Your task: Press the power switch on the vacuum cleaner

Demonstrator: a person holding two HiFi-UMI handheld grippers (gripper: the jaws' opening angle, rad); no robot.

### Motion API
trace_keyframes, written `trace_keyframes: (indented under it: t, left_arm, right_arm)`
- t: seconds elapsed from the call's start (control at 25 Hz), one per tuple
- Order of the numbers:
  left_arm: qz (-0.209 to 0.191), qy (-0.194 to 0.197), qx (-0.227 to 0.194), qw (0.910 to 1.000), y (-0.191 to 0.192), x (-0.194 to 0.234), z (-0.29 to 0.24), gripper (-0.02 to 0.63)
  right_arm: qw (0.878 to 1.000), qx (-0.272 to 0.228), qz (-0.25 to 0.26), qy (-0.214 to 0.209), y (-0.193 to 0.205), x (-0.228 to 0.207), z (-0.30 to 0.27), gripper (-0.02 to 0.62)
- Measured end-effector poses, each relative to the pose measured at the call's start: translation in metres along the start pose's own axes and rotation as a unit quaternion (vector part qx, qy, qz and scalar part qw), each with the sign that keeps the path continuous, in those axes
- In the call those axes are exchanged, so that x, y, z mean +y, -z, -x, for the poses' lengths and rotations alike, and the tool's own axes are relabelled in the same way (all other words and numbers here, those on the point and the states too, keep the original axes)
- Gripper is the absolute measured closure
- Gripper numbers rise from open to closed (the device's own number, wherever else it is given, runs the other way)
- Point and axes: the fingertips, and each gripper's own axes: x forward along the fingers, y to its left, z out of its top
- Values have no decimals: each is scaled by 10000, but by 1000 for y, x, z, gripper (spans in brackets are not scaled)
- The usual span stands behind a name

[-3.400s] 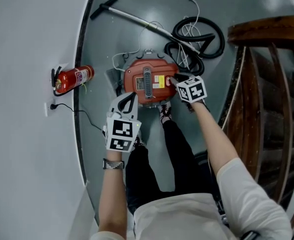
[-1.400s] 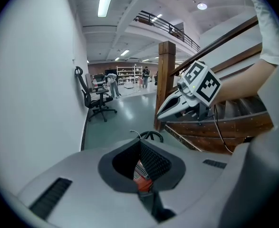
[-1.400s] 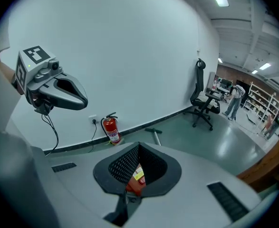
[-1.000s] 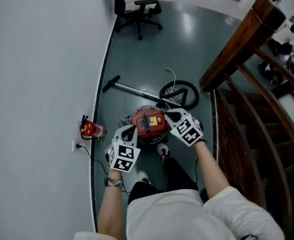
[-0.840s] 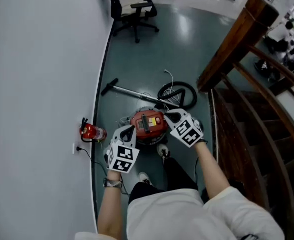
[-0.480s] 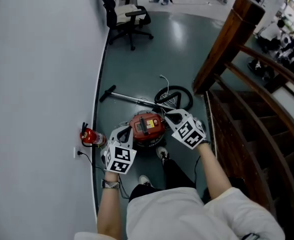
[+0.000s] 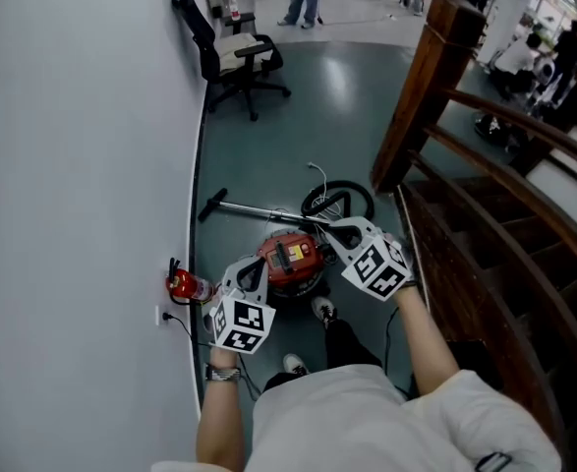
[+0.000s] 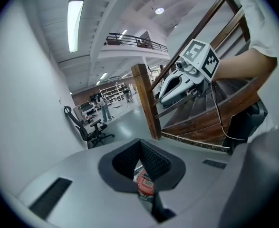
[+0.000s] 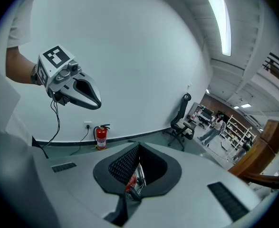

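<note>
Red round canister vacuum cleaner on grey-green floor, near base of curved white wall, just ahead of person's shoes. Left gripper held over vacuum's left edge, jaws pressed together, nothing between. Right gripper over its right edge, jaws likewise closed, empty. Metal wand and black hose coil just beyond vacuum. Red fire extinguisher at wall base. Black office chair well apart, farther along wall.

A person in a white short-sleeved shirt, black trousers, dark-and-white trainers and a metal wristwatch; the left gripper and right gripper are pale grey moulded shells with black ribbed pads. Each carries a white cube with black square markers; each trails a thin black cable.
</note>
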Motion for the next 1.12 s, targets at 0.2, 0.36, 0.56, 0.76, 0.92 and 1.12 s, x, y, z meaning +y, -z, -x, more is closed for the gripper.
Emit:
trace_keyframes:
  t: [0.2,0.36,0.56,0.76,0.92,1.12]
  left_arm:
    - [-258,75,-139,9995,-19,-6,17,606]
    - [-498,85,-229,9985,-33,-9,32,606]
    - [-647,53,-452,9969,-54,-13,49,606]
    - [-704,-23,-644,9954,-73,-17,67,606]
    - [-736,-112,-825,9938,-87,-20,84,606]
    - [-751,-238,-1028,9916,-102,-23,102,606]
  right_arm:
    - [9997,-156,9,182,-18,1,29,568]
    - [9990,-261,82,353,-32,3,54,568]
    - [9979,-328,115,554,-40,5,85,568]
    - [9969,-414,155,648,-46,10,108,568]
    - [9960,-475,207,725,-54,16,131,568]
    - [9950,-533,314,779,-61,26,152,566]
